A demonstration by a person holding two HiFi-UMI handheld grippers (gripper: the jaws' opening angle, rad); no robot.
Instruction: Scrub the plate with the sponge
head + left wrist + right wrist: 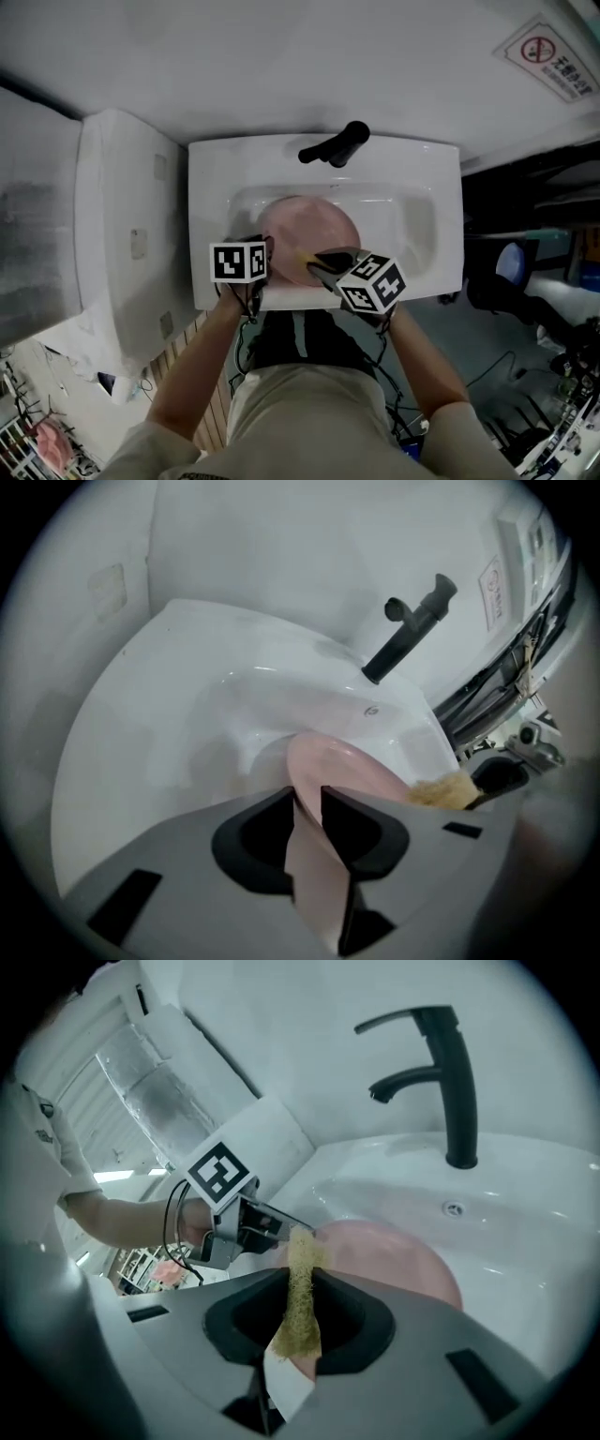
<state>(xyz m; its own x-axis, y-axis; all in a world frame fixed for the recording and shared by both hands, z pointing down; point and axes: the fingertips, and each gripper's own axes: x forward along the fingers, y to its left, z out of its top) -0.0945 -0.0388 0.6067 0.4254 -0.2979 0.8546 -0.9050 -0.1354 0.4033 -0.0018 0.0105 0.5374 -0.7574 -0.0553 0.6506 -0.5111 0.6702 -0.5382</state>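
Note:
A pink plate point(314, 220) stands tilted in the white sink basin point(412, 220). My left gripper point(270, 247) holds its left rim; in the left gripper view the plate point(349, 764) fills the narrow gap between the jaws of the left gripper point(307, 803). My right gripper point(316, 262) is shut on a thin yellow sponge point(300, 1302), which stands upright between its jaws. The sponge's far end point(441, 791) reaches the plate's near rim point(394, 1260), close to the left gripper's jaws point(267, 1225).
A black faucet point(336, 145) stands at the back of the sink, over the basin. White walls close in behind and on the left. The sink's front edge point(281, 298) lies just under both grippers, and the person's forearms reach in from below.

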